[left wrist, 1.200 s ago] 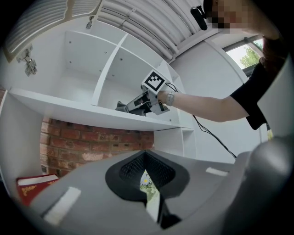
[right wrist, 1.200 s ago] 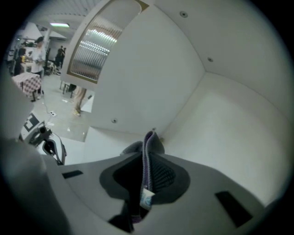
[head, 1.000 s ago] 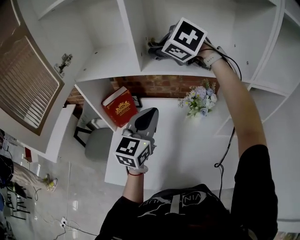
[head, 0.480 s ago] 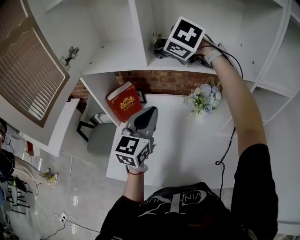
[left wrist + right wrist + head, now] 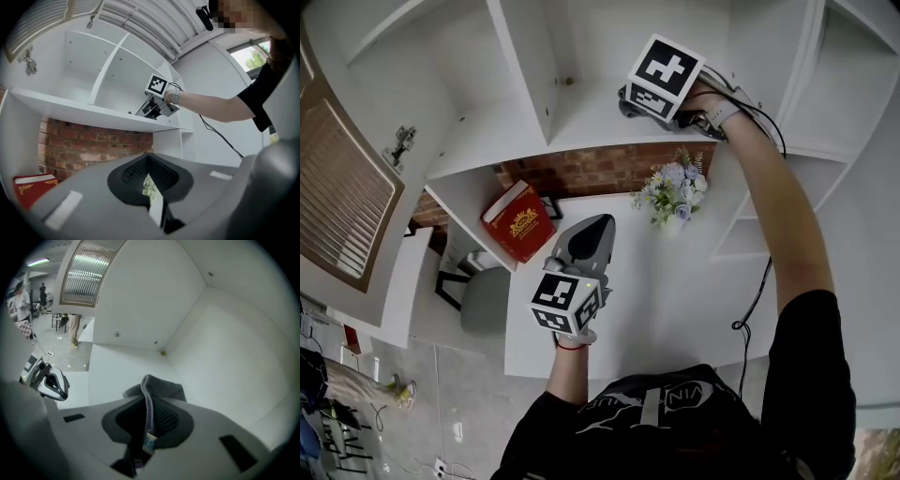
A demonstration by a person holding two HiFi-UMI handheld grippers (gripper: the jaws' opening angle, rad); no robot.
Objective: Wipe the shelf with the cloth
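My right gripper (image 5: 625,96) reaches into the white shelf (image 5: 581,129) and is shut on a grey cloth (image 5: 157,390). The cloth is bunched between the jaws and pressed onto the shelf board (image 5: 117,366), near the back corner of the compartment. In the left gripper view the right gripper (image 5: 151,108) rests on the shelf's (image 5: 70,110) top face. My left gripper (image 5: 598,225) hangs below, over the white desk, shut with nothing in it. Its jaws (image 5: 150,187) point up toward the shelf.
An upright divider (image 5: 525,66) stands left of the cloth. Below the shelf are a brick wall (image 5: 581,169), a flower bunch (image 5: 670,192), a red book (image 5: 517,225) and the white desk (image 5: 675,291). A grey chair (image 5: 483,300) sits at the left.
The right gripper and cloth have slid rightward along the shelf, away from the upright divider. The head view has shifted. The left gripper has stayed where it was.
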